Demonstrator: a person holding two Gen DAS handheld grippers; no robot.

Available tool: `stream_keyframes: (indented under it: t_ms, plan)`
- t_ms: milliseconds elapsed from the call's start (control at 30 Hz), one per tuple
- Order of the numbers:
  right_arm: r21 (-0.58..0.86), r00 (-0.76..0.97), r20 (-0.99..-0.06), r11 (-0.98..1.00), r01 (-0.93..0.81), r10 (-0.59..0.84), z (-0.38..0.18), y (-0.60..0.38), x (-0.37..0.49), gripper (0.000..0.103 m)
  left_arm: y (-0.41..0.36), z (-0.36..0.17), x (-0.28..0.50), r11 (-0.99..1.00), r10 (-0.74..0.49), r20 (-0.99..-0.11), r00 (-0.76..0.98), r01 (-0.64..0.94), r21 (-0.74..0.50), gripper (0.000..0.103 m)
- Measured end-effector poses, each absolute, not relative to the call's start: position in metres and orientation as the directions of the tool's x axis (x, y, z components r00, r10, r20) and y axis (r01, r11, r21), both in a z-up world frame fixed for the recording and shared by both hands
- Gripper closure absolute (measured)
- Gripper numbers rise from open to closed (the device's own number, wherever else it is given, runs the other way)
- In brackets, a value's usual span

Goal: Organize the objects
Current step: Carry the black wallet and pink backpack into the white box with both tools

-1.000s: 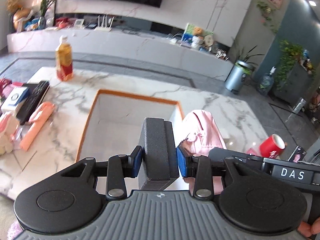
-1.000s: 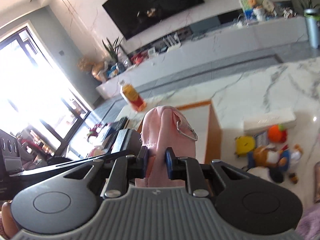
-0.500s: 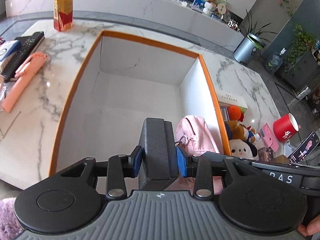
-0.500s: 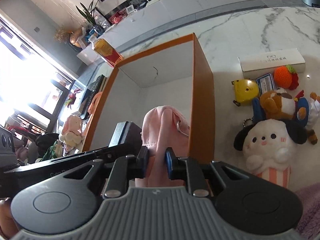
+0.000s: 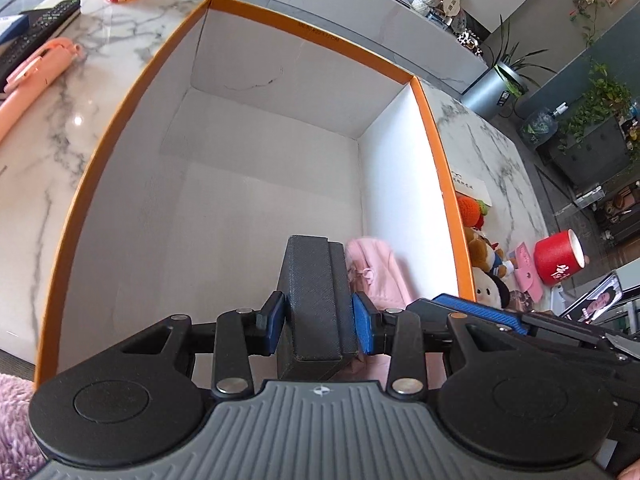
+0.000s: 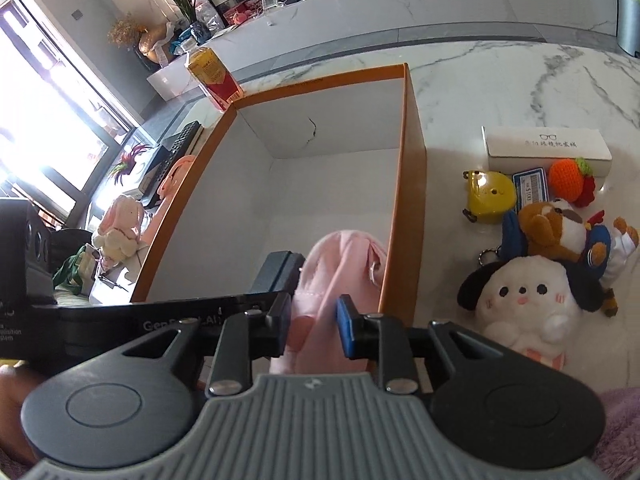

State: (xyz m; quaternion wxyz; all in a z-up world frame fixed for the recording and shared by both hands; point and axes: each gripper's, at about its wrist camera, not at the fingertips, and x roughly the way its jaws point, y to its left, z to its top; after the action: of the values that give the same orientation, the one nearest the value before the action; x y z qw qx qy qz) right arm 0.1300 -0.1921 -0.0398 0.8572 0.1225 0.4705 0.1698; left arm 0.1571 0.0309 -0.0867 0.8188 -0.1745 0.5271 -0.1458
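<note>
A large orange-rimmed box (image 5: pixel 132 92) with white inner walls stands on the marble table; it also shows in the right wrist view (image 6: pixel 402 168). My left gripper (image 5: pixel 318 326) is shut on a black case (image 5: pixel 314 292), held low inside the box near its right wall. My right gripper (image 6: pixel 312 322) holds a pink pouch (image 6: pixel 340 268) beside the black case (image 6: pixel 278 276), with its pads a little apart from the fabric. The pouch shows in the left wrist view (image 5: pixel 376 268) against the box wall.
Right of the box lie a white plush (image 6: pixel 528 300), a brown plush dog (image 6: pixel 560 228), a yellow case (image 6: pixel 490 196), an orange knitted toy (image 6: pixel 568 178), a white carton (image 6: pixel 548 146) and a red cup (image 5: pixel 558 258). Left: a pink holder (image 5: pixel 32 80), a remote (image 5: pixel 36 34), a drink bottle (image 6: pixel 212 76).
Both grippers have gone down into the box with the black case and the pink pouch. The right gripper's pads have spread apart on the pouch.
</note>
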Motion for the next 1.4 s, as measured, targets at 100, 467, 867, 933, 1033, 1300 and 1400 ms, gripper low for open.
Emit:
stream_keyframes:
  t_ms: [100,467,867,933,1033,1300,1400]
  plan:
    - [0.308,0.55,-0.752,0.932,-0.193,0.363,-0.029,-0.193,0.124,0.064,0.032,-0.087,0.156,0.883,-0.446,-0.803,0.395,0.051,-0.466,0.06]
    - [0.263,0.632,-0.724,0.957,-0.119,0.278,-0.014,-0.215,0.116,0.064,0.022,-0.094,0.161,0.918,-0.387,-0.862,0.328,0.052,-0.392,0.063]
    - [0.254,0.601,-0.76,0.964,-0.074,0.246,-0.031,-0.221,0.118,0.064,-0.003,-0.081,0.161,0.921,-0.379,-0.876,0.299,0.214,-0.326,0.056]
    - [0.259,0.599,-0.762,0.964,-0.066,0.246,-0.033,-0.224,0.118,0.064,-0.002,-0.08,0.159,0.918,-0.384,-0.873,0.3,0.22,-0.329,0.056]
    - [0.268,0.597,-0.761,0.961,-0.065,0.253,-0.034,-0.225,0.118,0.063,-0.003,-0.078,0.16,0.923,-0.367,-0.878,0.306,0.238,-0.303,0.067]
    - [0.277,0.594,-0.76,0.959,-0.068,0.262,-0.034,-0.228,0.116,0.064,0.004,-0.079,0.173,0.88,-0.428,-0.881,0.201,0.316,-0.355,0.07]
    - [0.284,0.592,-0.76,0.956,-0.068,0.268,-0.034,-0.228,0.116,0.064,0.008,-0.08,0.169,0.865,-0.447,-0.878,0.171,0.331,-0.376,0.07]
